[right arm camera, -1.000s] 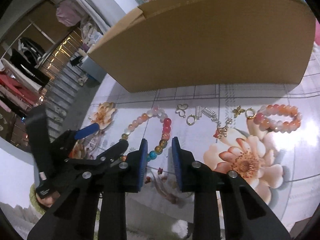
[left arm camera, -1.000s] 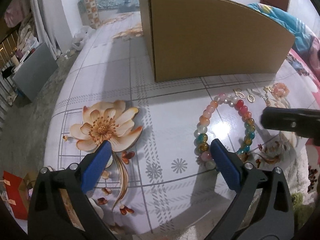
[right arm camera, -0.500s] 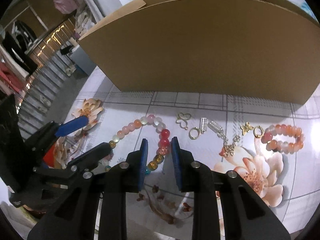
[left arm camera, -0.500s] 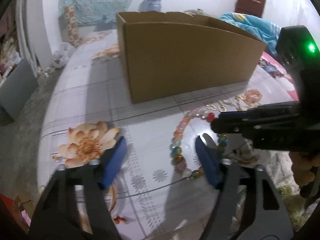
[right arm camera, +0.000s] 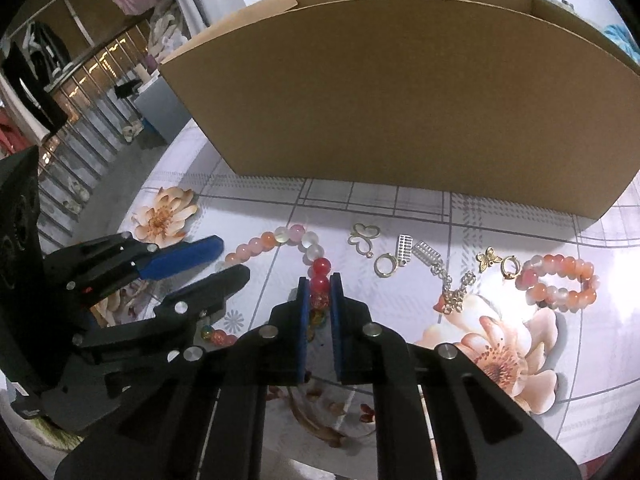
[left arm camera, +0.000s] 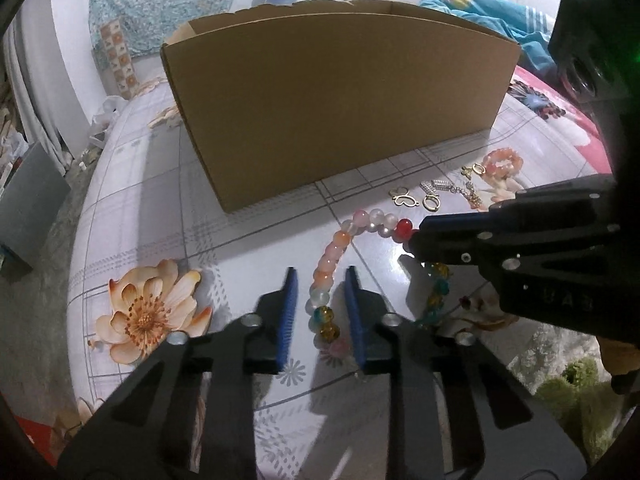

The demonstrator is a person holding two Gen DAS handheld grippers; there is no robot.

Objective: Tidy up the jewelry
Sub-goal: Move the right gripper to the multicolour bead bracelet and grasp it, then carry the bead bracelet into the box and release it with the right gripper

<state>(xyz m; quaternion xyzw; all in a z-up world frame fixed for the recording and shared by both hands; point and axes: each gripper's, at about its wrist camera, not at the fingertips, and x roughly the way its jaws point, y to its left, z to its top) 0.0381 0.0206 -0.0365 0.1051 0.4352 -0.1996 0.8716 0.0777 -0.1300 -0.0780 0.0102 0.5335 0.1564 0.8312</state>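
A large multicoloured bead bracelet [left arm camera: 334, 254] [right arm camera: 276, 240] lies on the floral table in front of a brown cardboard box [left arm camera: 332, 108] [right arm camera: 400, 96]. My left gripper [left arm camera: 320, 300] has narrowed around the bracelet's left side, its blue pads either side of the beads with small gaps. My right gripper [right arm camera: 319, 300] is shut on the bracelet's right side, pinching the red and speckled beads. A smaller pink bead bracelet [right arm camera: 560, 284] [left arm camera: 502, 162] and several gold and silver charms [right arm camera: 404, 258] [left arm camera: 432, 196] lie to the right.
The table [left arm camera: 256, 232] has a glossy white cloth with printed orange flowers [left arm camera: 148, 312] [right arm camera: 500, 356]. The box stands close behind the jewelry. A bed with blue and pink bedding [left arm camera: 532, 52] is at the right; a grey cabinet [left arm camera: 28, 208] is on the floor at the left.
My left gripper moved right over the bracelet's left side and narrowed from wide open. My right gripper moved forward and closed on the red beads.
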